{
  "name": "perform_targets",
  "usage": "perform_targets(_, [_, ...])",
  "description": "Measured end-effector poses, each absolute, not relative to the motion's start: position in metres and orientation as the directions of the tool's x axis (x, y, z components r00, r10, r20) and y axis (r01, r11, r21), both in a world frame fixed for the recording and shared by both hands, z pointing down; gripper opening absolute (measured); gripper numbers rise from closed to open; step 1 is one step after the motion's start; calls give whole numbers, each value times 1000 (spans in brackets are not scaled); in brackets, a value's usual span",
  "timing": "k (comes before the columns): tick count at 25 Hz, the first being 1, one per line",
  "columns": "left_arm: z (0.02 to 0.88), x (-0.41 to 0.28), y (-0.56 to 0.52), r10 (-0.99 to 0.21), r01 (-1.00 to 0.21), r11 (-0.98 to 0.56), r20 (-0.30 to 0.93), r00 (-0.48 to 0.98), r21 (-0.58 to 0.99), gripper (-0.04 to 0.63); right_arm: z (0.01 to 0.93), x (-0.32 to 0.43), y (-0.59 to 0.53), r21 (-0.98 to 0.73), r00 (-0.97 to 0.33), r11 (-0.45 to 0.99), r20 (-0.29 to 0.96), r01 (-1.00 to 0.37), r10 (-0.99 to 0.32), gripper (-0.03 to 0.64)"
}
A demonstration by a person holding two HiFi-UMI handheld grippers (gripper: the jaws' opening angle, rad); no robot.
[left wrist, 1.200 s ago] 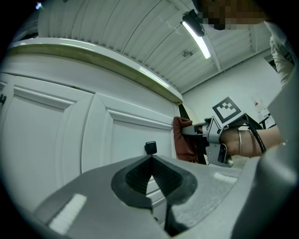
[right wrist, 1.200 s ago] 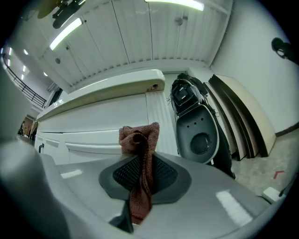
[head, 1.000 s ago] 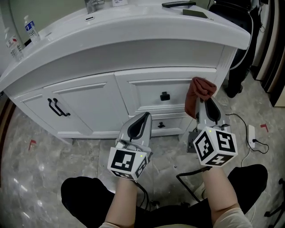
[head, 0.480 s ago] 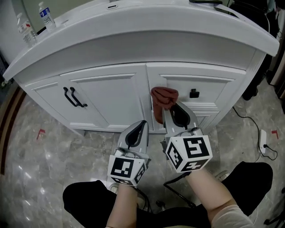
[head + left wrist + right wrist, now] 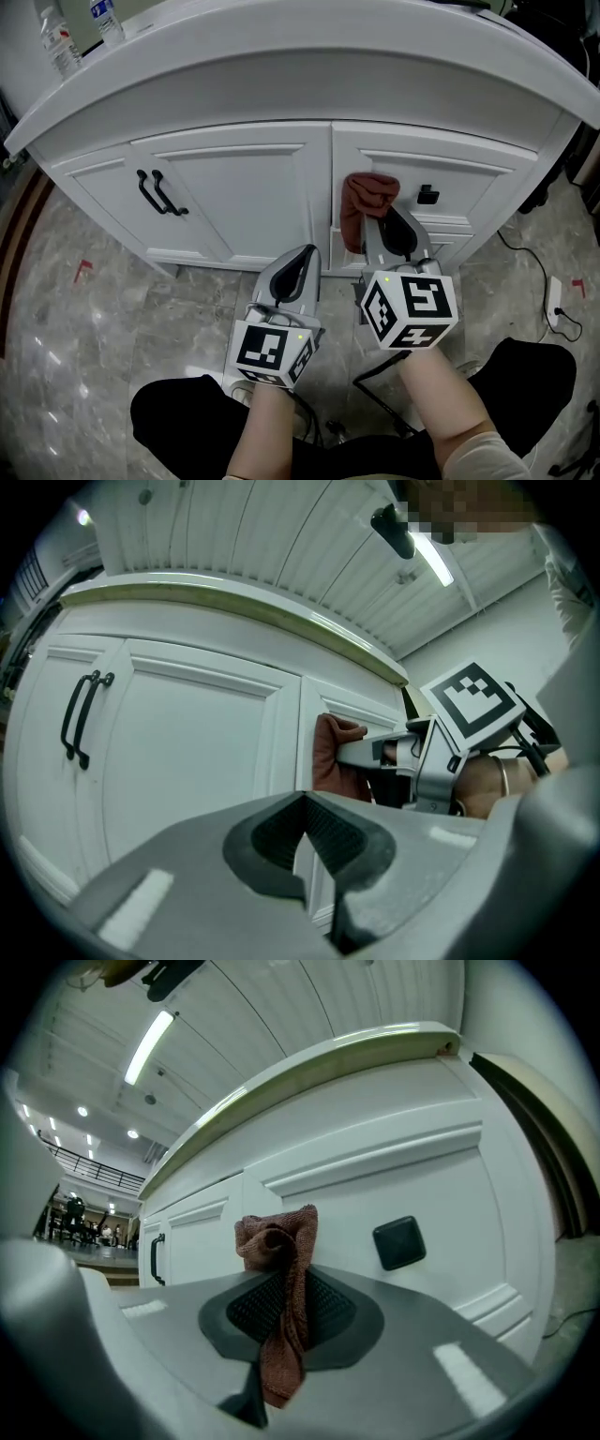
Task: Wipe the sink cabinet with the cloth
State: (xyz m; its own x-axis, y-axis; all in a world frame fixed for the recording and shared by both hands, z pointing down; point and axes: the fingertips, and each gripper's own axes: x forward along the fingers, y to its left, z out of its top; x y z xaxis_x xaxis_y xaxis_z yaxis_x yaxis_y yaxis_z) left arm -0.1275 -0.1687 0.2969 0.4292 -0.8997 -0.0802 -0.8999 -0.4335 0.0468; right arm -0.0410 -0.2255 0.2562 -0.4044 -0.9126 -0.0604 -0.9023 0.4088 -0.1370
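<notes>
At the bottom of the head view, the person's forearms point(image 5: 441, 403) reach up from dark-trousered knees point(image 5: 178, 412) over a grey marble floor point(image 5: 84, 328). The left gripper point(image 5: 305, 251) hangs low at centre frame, short of the cabinet. In its own view point(image 5: 305, 803) its fingers are pressed together with nothing between them.

Just to its right and a little farther forward, the right gripper point(image 5: 386, 220) points up at the cabinet front. Its own view point(image 5: 284, 1283) shows its fingers pinching a rust-brown cloth point(image 5: 281, 1269). 1 end of the cloth trails down between the ribbed pads point(image 5: 323, 1309), and the rest bunches above the tips.

In the head view the cloth point(image 5: 368, 192) sits at centre frame against the white sink cabinet point(image 5: 244, 187). It lies on the upright strip between the door panel and the top drawer. The left gripper view shows the same bunch point(image 5: 328, 757) touching that strip.

A square black knob point(image 5: 427, 195) is just right of the cloth on the drawer. 2 black bar handles point(image 5: 155, 192) stand well apart from it at the left of the frame.

Above, the curved white bench point(image 5: 309, 47) overhangs the cabinet. 2 water bottles point(image 5: 58, 42) stand on it at the upper left corner.
</notes>
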Motion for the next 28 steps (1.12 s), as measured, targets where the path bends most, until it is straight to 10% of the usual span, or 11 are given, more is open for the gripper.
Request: perform_targets(28, [315, -69, -187, -869, -867, -494, -67, 491, 67, 0, 253, 59, -211, -173, -255, 265, -78, -949, -964, 78])
